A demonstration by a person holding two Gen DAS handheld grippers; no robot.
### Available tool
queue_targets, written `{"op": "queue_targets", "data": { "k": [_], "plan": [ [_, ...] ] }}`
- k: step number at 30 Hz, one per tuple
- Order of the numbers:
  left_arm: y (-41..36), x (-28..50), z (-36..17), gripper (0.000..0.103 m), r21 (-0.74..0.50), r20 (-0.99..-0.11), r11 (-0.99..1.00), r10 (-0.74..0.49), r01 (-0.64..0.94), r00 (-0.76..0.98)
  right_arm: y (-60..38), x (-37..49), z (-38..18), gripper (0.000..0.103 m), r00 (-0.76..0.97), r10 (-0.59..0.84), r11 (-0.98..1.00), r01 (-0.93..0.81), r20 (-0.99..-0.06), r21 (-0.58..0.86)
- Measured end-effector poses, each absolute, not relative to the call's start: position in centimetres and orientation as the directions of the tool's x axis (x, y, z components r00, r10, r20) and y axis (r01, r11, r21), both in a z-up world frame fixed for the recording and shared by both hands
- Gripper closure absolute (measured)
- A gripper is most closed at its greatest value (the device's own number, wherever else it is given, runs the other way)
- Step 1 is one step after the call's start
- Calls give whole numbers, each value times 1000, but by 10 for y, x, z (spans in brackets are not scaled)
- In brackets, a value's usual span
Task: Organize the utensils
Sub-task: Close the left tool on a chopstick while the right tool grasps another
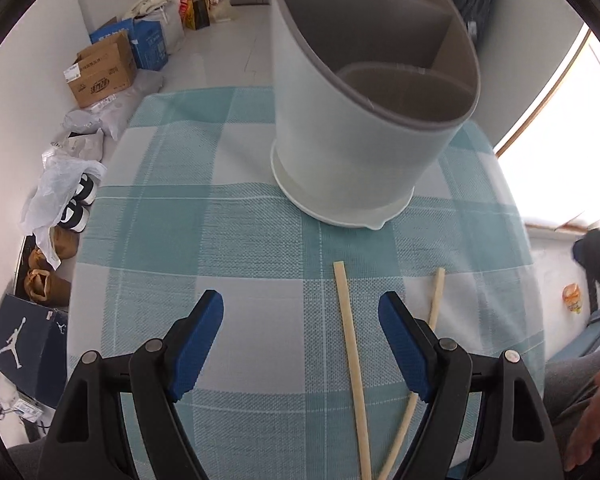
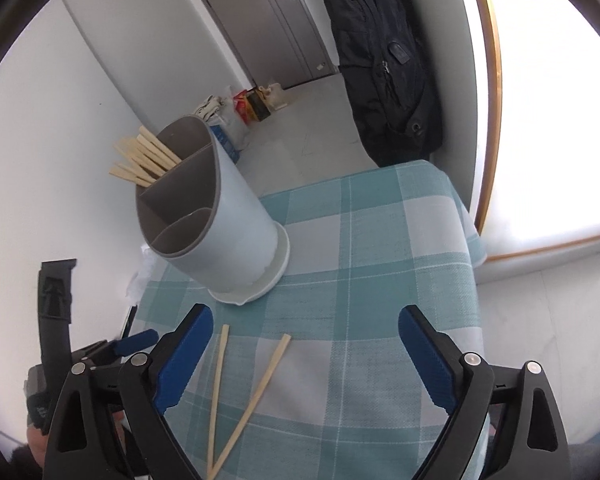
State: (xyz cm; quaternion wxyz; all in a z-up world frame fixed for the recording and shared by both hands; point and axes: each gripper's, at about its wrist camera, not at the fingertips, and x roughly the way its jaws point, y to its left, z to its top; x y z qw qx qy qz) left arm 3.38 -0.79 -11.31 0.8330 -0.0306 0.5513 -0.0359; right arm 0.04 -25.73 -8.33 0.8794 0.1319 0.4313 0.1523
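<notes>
Both tongs, left [image 1: 301, 344] and right [image 2: 306, 350], wide apart, empty; chopsticks [image 2: 244, 396] loose before holder [image 2: 220, 216].

likely a home: shoes [image 1: 76, 204], backpack [image 2: 384, 60]

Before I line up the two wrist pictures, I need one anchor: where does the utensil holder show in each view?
Left wrist: the utensil holder fills the upper centre, close up, on the checked cloth beyond the two loose chopsticks.
Right wrist: the utensil holder stands left of centre, smaller, with chopsticks in its far compartment.
Shared landmark: the two loose chopsticks on the cloth in front of it.
</notes>
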Motion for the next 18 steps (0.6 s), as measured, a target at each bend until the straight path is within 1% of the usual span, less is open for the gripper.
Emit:
{"op": "queue_targets", "data": {
  "k": [4, 6, 8, 9, 10, 13, 16, 18],
  "plan": [
    [-15, 41, -124, 27, -62, -940, 997, -71, 38, 335, -260, 1, -83, 6, 581, 396, 912, -155, -711, 380],
    [-17, 41, -125, 29, -63, -940, 997, -72, 37, 333, -263, 1, -83, 6, 580, 404, 907, -153, -708, 393],
    [-20, 41, -126, 40, -44, -945, 998, -55, 42, 324, -264, 2, -82, 5, 578, 409, 904, -151, -706, 401],
    [-21, 42, -128, 43, -42, -947, 998, -53, 43, 317, -264, 2, -82, 5, 573, 417, 900, -154, -705, 407],
    [-21, 41, -129, 49, -45, -949, 998, -56, 42, 311, -263, 3, -81, 5, 568, 424, 898, -159, -705, 411],
    [-23, 40, -129, 60, -34, -946, 999, -45, 39, 320, -260, 1, -80, 5, 561, 437, 894, -184, -703, 410],
    [-24, 38, -126, 74, -23, -941, 1000, -28, 20, 336, -256, 0, -81, 5, 549, 455, 886, -203, -702, 416],
    [-25, 38, -125, 77, -22, -941, 1000, -26, 15, 336, -254, -1, -83, 5, 529, 476, 876, -210, -702, 435]
  ]
}}
